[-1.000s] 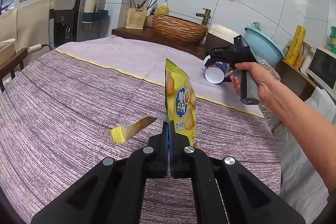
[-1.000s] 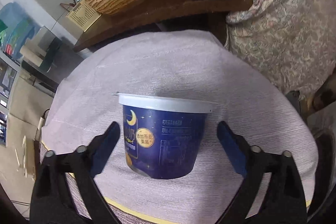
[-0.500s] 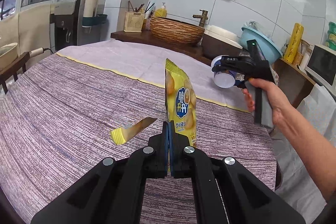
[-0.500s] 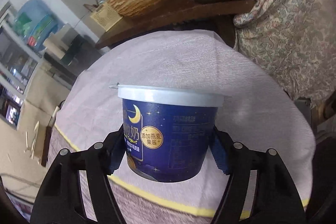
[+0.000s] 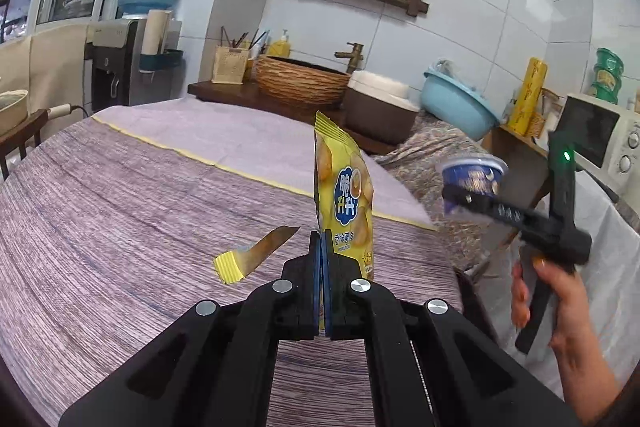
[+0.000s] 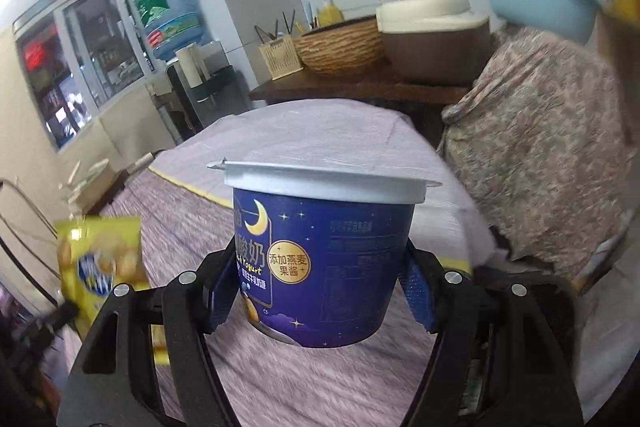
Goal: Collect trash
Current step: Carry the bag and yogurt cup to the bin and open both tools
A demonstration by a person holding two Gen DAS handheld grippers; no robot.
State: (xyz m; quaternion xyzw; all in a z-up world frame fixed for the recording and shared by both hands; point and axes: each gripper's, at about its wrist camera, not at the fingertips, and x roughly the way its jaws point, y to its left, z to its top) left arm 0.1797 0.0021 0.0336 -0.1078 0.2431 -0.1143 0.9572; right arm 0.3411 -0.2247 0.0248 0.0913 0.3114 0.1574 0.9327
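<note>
My left gripper (image 5: 323, 269) is shut on a yellow chip bag (image 5: 344, 195), held upright above the purple tablecloth (image 5: 120, 207). My right gripper (image 6: 320, 291) is shut on a dark blue yogurt cup (image 6: 320, 259) with a white lid, held upright in the air off the table's right edge. The right gripper with the cup (image 5: 474, 177) also shows in the left wrist view, at the right. The chip bag (image 6: 98, 259) shows blurred at the left of the right wrist view. A torn yellow wrapper strip (image 5: 252, 255) lies on the cloth left of the left gripper.
A wooden counter (image 5: 240, 93) behind the table holds a wicker basket (image 5: 302, 83), a chopstick holder (image 5: 230, 67) and a brown pot (image 5: 378, 109). A blue basin (image 5: 460, 103) sits on a floral cloth. A microwave (image 5: 600, 143) is at right, a water dispenser (image 5: 120, 63) at left.
The right gripper closed on the yogurt cup, lifted it from the table's far end and carried it right, off the table edge. The left gripper kept hold of the chip bag.
</note>
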